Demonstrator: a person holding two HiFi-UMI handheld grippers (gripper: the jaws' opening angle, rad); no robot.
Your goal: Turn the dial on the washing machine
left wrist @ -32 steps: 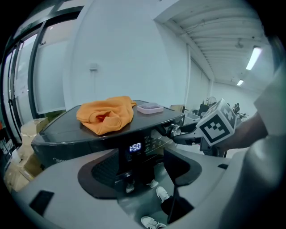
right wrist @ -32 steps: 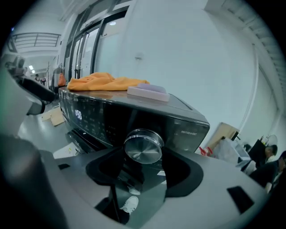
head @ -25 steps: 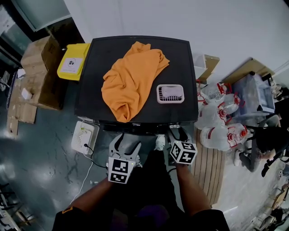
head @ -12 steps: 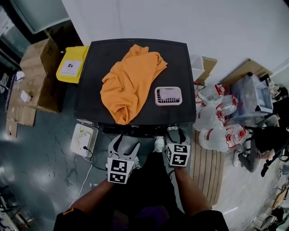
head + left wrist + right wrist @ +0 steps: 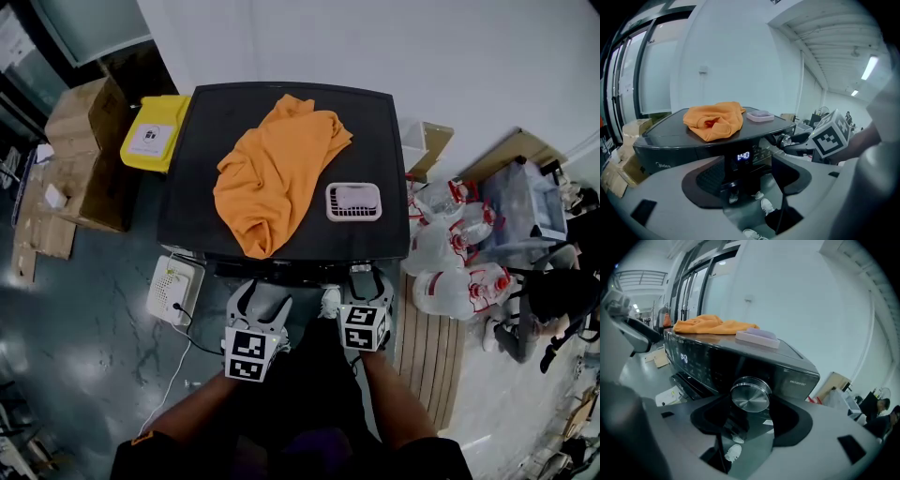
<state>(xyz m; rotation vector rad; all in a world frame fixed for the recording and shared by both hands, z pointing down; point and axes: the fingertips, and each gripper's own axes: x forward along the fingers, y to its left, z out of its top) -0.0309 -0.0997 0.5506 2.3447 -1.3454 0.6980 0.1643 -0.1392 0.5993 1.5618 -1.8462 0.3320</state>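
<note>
The dark washing machine stands in front of me, its display lit. Its round silver dial is on the right of the front panel. My right gripper points straight at the dial, which sits at the mouth of the jaws between the two fingertips; the jaws are closing and the pads do not visibly press on it. In the head view the right gripper reaches the machine's front edge. My left gripper hangs open in front of the display, with nothing between its fingers.
An orange cloth and a small pale slotted dish lie on the machine's lid. A yellow bin and cardboard boxes stand to the left, a white box lies on the floor, and bagged bottles are piled to the right.
My right gripper has shifted a little left and squared up to the machine's front at the dial. The left gripper has stayed where it was.
</note>
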